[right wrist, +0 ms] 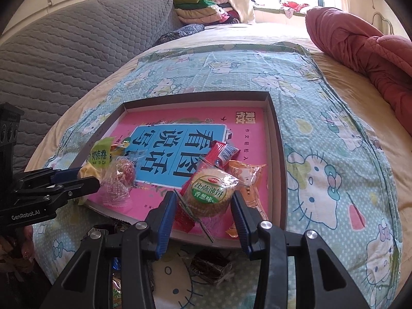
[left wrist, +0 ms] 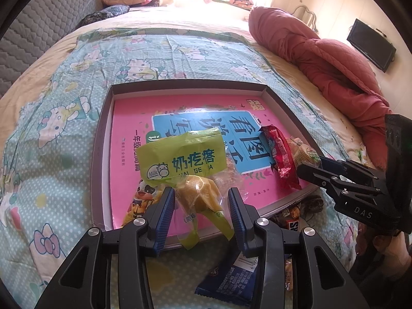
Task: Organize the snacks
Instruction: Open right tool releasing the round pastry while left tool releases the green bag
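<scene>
**Snack Tray Status: Both Grippers at the Near Rim**

**Tray.** A shallow grey tray (left wrist: 101,139) rests on a patterned bedspread (left wrist: 64,82). A pink-and-blue book cover (right wrist: 180,144) lines its floor.

**Left gripper.** The left gripper (left wrist: 202,206) is positioned over the near left part of the tray. Its jaws stand apart. A green milk-curd packet (left wrist: 180,158) with yellow pieces in its clear lower half lies between the blue fingers (left wrist: 164,213). Neither pad presses the wrapper, so the packet is released, not grasped. The packet's tail hangs over the near rim of the tray. A clear-wrapped red sweet (right wrist: 119,177) lies just beside the packet, inside the tray.

**Right gripper.** The right gripper (right wrist: 204,203) is positioned over the near right part of the tray. Its jaws are spread. A round biscuit pack (right wrist: 212,193) with a green label sits between them, with a visible gap on each side; it is not clamped. The biscuit pack rests on a red wrapper (right wrist: 219,152). An orange packet (right wrist: 247,177) lies to its right, also inside the tray.

**Items outside the tray.** A blue packet (left wrist: 226,283) and a dark brown wrapper (right wrist: 211,267) lie on the bedspread, near the tray's front rim. A red quilt (left wrist: 322,59) is bunched well apart, at the far right.
</scene>
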